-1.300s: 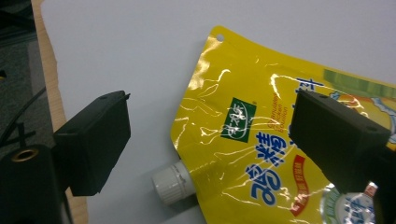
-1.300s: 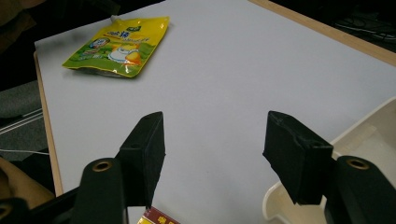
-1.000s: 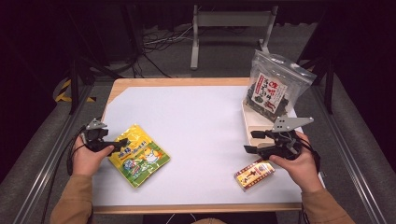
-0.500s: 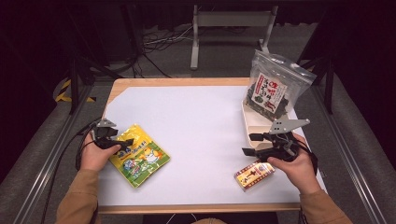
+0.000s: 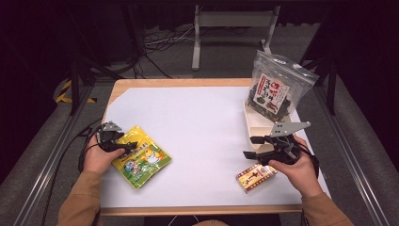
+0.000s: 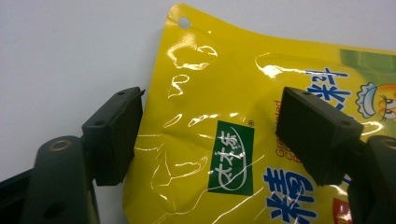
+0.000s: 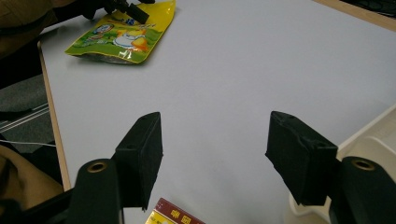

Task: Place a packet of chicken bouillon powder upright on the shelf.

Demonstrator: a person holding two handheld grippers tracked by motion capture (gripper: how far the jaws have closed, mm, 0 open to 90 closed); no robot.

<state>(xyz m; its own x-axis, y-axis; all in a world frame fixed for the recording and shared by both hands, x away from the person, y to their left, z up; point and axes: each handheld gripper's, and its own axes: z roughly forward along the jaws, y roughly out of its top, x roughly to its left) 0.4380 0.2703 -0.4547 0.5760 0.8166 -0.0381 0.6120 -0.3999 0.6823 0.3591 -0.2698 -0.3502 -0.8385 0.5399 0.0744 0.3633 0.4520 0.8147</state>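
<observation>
Yellow snack pouch (image 6: 224, 140) with green Chinese-character logo, between closing, not yet pinching left gripper (image 6: 210, 130) jaws.

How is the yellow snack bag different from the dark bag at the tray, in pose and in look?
The yellow snack bag lies flat on the white table; the dark bag stands upright, leaning in the beige tray. The yellow snack bag is opaque with cartoon print; the dark bag is clear, showing dark contents behind a label. The left gripper straddles the yellow one's corner; the dark bag is untouched. Both are sealed pouches.

Tan sleeves (image 5: 82, 200), 2 black grippers (each with blocky fingers (image 6: 116, 133), brass-ringed screw holes), grey three-cornered plates, trailing black cables.
</observation>
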